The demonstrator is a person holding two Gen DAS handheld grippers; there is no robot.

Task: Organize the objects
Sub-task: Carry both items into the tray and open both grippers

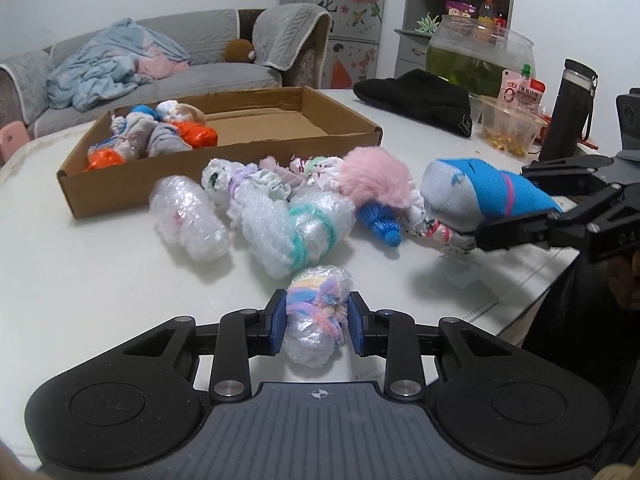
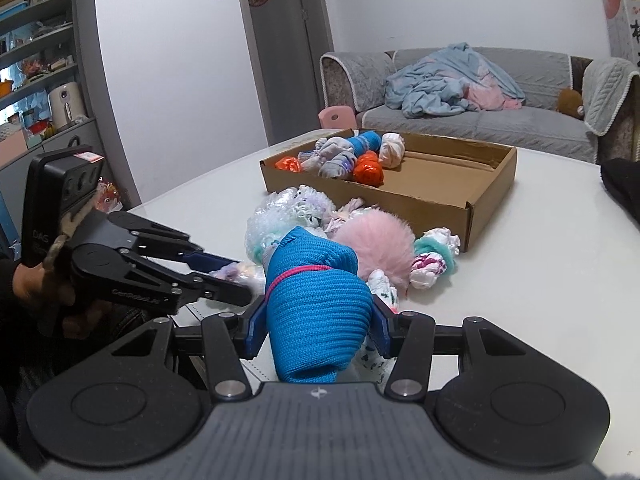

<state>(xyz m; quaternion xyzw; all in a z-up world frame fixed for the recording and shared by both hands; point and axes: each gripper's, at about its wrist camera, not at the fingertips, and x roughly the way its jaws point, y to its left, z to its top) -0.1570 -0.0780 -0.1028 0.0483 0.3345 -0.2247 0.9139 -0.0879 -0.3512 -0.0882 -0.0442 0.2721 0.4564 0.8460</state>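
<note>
My left gripper (image 1: 316, 320) is shut on a small bubble-wrapped pastel yarn bundle (image 1: 314, 346) at the table's near edge; the right wrist view shows this gripper (image 2: 240, 278) from the side. My right gripper (image 2: 318, 320) is shut on a blue and grey sock roll (image 2: 316, 280), also seen at the right in the left wrist view as the sock roll (image 1: 480, 192). Between them lies a pile: a pink fluffy ball (image 1: 376, 176), bubble-wrapped bundles (image 1: 188, 216) and a small blue knitted roll (image 1: 378, 220). Behind stands an open cardboard box (image 1: 120, 188) with several bundles at one end.
On the white table (image 1: 80, 280) a black hat (image 1: 420, 100), a fishbowl (image 1: 476, 52), a clear plastic tub (image 1: 508, 124) and a black bottle (image 1: 568, 116) stand at the far right. A grey sofa (image 2: 480, 120) sits beyond the table.
</note>
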